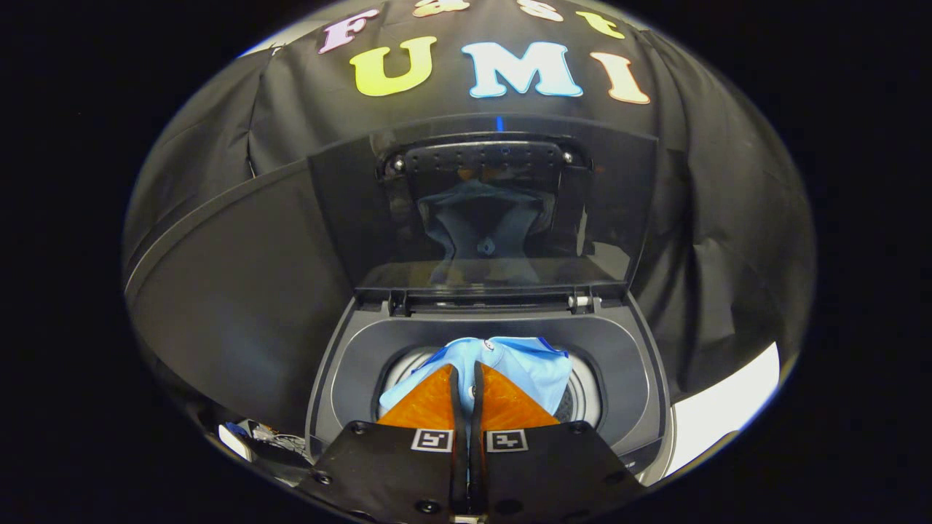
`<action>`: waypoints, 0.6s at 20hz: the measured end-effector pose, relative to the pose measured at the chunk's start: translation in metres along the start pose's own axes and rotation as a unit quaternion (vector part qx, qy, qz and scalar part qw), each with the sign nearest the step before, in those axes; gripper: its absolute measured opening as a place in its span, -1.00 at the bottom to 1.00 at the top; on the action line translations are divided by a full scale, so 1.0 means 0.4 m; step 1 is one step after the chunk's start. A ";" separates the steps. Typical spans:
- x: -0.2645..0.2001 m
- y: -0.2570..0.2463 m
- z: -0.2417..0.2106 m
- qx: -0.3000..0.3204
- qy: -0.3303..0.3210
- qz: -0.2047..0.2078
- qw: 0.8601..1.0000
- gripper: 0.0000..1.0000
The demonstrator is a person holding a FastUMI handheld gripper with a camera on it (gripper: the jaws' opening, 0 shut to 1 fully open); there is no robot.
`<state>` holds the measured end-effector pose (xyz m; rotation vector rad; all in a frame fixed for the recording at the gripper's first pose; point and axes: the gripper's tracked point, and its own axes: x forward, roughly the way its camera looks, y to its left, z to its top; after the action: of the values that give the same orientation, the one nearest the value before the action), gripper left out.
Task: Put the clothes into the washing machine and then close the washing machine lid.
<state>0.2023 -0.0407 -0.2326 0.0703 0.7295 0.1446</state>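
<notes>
Open washer (626,349); claw (467,375) pinching shirt (524,364)

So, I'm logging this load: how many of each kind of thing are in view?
Washing machine, lid up: 1
Light blue garment, over the drum: 1
Gripper, fingers closed on the garment: 1
Total: 3
</notes>
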 end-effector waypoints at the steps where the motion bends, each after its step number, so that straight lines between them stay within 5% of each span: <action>1: 0.002 -0.003 -0.012 0.003 0.004 -0.001 1.000 -0.95; 8: 0.023 -0.024 -0.056 0.014 0.035 -0.012 0.999 -0.73; 10: 0.008 -0.031 -0.044 0.027 0.027 -0.014 0.999 -0.55; 12: 0.015 -0.027 -0.042 0.035 0.022 -0.012 0.999 -0.18</action>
<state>0.1966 -0.0501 -0.2502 0.1252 0.7792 0.0975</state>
